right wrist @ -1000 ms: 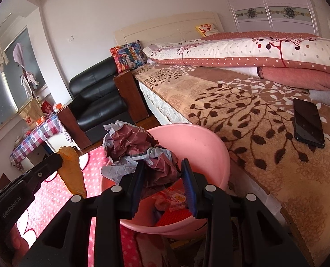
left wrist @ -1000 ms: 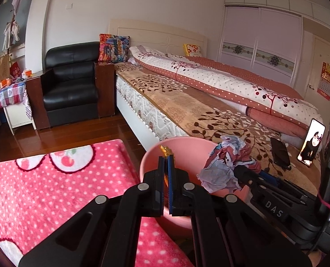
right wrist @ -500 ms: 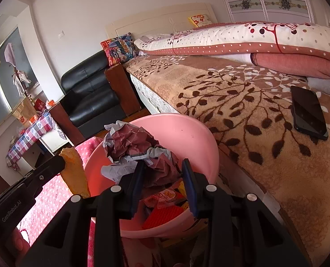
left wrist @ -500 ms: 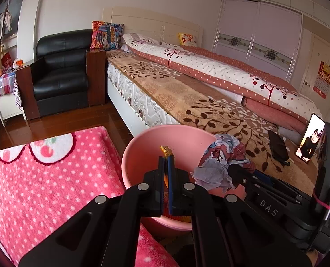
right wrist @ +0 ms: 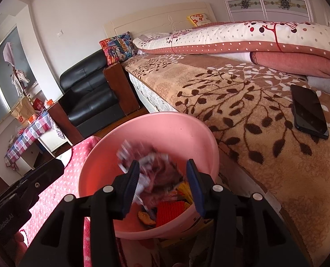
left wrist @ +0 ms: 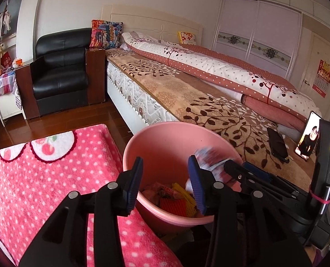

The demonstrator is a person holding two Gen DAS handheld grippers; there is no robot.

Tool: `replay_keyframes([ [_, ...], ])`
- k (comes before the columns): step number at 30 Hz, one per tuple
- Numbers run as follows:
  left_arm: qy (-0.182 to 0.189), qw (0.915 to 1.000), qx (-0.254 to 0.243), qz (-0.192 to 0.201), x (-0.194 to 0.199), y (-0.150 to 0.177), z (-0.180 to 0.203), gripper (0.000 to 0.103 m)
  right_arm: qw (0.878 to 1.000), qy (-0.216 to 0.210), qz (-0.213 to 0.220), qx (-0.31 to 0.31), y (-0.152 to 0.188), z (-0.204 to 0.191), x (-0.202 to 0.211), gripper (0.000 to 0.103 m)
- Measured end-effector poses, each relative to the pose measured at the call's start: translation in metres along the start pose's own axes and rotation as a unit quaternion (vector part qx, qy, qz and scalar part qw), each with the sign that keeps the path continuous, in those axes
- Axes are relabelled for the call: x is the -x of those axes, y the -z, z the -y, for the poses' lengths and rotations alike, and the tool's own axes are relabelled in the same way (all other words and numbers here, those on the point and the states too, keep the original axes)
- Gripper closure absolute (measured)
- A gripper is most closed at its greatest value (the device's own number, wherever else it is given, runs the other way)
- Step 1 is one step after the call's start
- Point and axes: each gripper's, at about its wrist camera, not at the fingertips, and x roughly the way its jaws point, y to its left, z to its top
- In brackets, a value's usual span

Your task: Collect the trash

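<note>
A pink bucket stands on the floor beside the bed, also in the right wrist view. Trash lies in its bottom: red and yellow wrappers. My left gripper is open and empty above the bucket's near rim. My right gripper is open over the bucket. A crumpled maroon and white paper wad is blurred between its fingers, falling into the bucket; it also shows in the left wrist view.
The bed with a leaf-patterned blanket runs along the right. Two phones lie on it. A pink dotted rug covers the floor at left. A black armchair stands at the back.
Both grippers have opened. The yellow scrap held by the left gripper is gone from it, and the paper wad is loose from the right gripper and dropping into the bucket.
</note>
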Motion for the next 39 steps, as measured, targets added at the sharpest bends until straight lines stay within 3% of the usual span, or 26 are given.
replay_keyframes([
  [22, -0.030, 0.9988, -0.006, 0.040, 0.053, 0.009, -0.006, 0.061, 0.998, -0.030, 0.027, 0.051, 0.023, -0.039, 0.053, 0.056],
  [25, -0.032, 0.9985, -0.001, 0.045, 0.062, 0.010, -0.010, 0.061, 0.997, -0.037, 0.034, 0.059, 0.027, -0.046, 0.062, 0.046],
  [39, -0.047, 0.9972, 0.007, 0.057, 0.094, 0.022, -0.028, 0.061, 0.993, -0.071, 0.055, 0.074, 0.052, -0.080, 0.093, 0.040],
])
